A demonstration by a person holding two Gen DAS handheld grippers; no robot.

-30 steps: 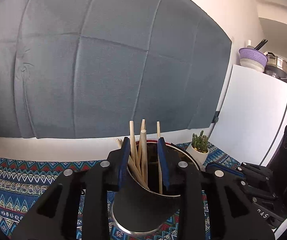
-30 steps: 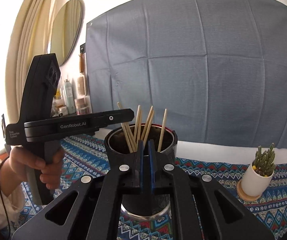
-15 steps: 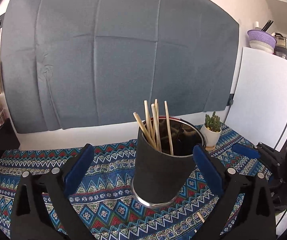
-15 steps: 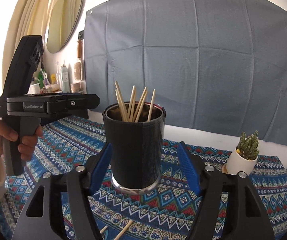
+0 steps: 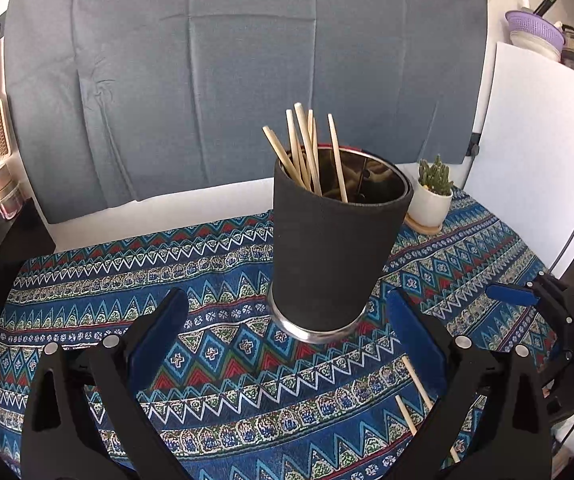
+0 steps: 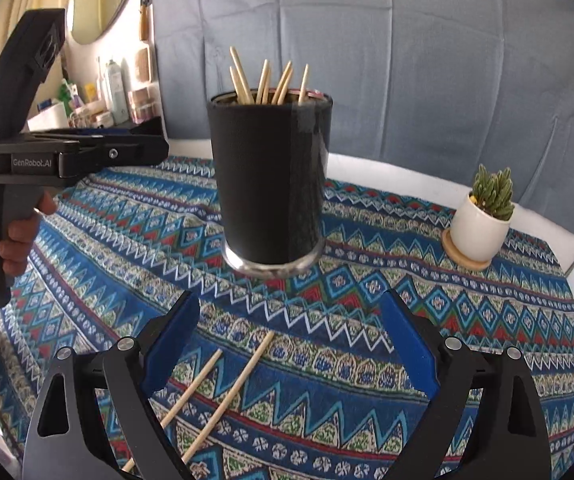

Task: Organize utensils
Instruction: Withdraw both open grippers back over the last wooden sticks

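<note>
A black utensil cup (image 5: 335, 248) with a steel base stands upright on the patterned cloth and holds several wooden chopsticks (image 5: 307, 148). It also shows in the right wrist view (image 6: 271, 184). Two loose chopsticks (image 6: 231, 392) lie flat on the cloth in front of the cup, and show in the left wrist view (image 5: 415, 384). My left gripper (image 5: 287, 336) is open and empty, drawn back from the cup. My right gripper (image 6: 289, 336) is open and empty, above the loose chopsticks. The left gripper also shows at the left of the right wrist view (image 6: 143, 148).
A small cactus in a white pot (image 6: 481, 224) stands on a wooden coaster at the back right of the cloth (image 6: 407, 400). A grey fabric backdrop hangs behind. Bottles and jars (image 6: 115, 96) fill a shelf at the far left. A white cabinet (image 5: 535, 160) stands at the right.
Both grippers opened from shut over the cup and pulled back and up. The cup now stands farther off, and the two loose chopsticks have come into view.
</note>
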